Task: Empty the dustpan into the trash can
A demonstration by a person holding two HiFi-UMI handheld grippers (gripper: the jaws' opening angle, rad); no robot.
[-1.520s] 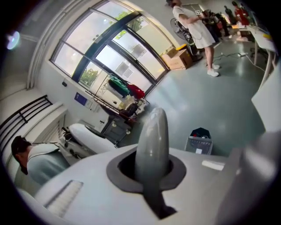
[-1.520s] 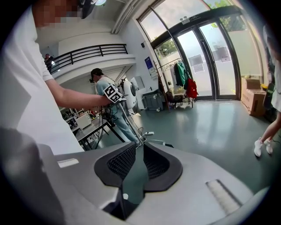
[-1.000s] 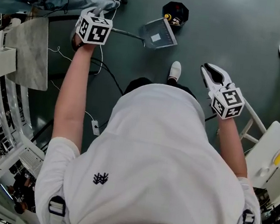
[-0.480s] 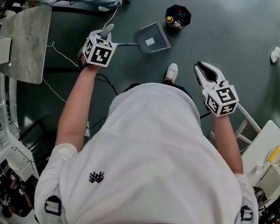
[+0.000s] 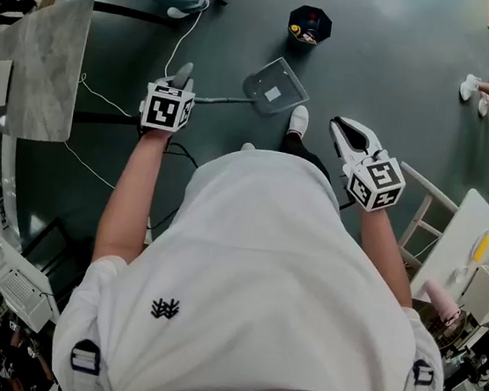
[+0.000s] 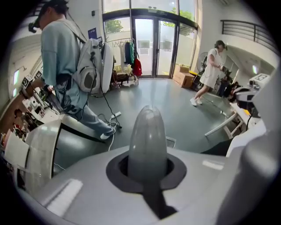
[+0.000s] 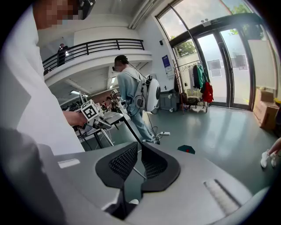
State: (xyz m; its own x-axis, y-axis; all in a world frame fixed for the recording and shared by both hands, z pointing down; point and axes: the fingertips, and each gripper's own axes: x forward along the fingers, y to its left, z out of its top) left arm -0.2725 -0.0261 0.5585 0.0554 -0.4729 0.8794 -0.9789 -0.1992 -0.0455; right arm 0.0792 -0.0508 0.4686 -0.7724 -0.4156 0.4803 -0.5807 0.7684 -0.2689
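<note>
The grey dustpan (image 5: 276, 86) hangs low over the green floor, a short way in front of the black trash can (image 5: 310, 23), which holds a few small bits. Its thin handle (image 5: 221, 100) runs left to my left gripper (image 5: 181, 76), which is shut on the handle's thick grey end (image 6: 147, 136). My right gripper (image 5: 340, 127) is held out at the right beside my shoe, shut with nothing in it. In the right gripper view the handle (image 7: 131, 129) shows as a dark rod, and the pan is hidden behind the jaws.
A marble-topped table (image 5: 39, 68) stands at the left, with cables (image 5: 180, 36) trailing over the floor near it. A white frame (image 5: 424, 212) and a white table (image 5: 476, 254) are at the right. Another person's feet (image 5: 474, 90) are at the upper right.
The left gripper has drawn the dustpan back from the trash can, towards my body. The right gripper has stayed shut and hardly moved.
</note>
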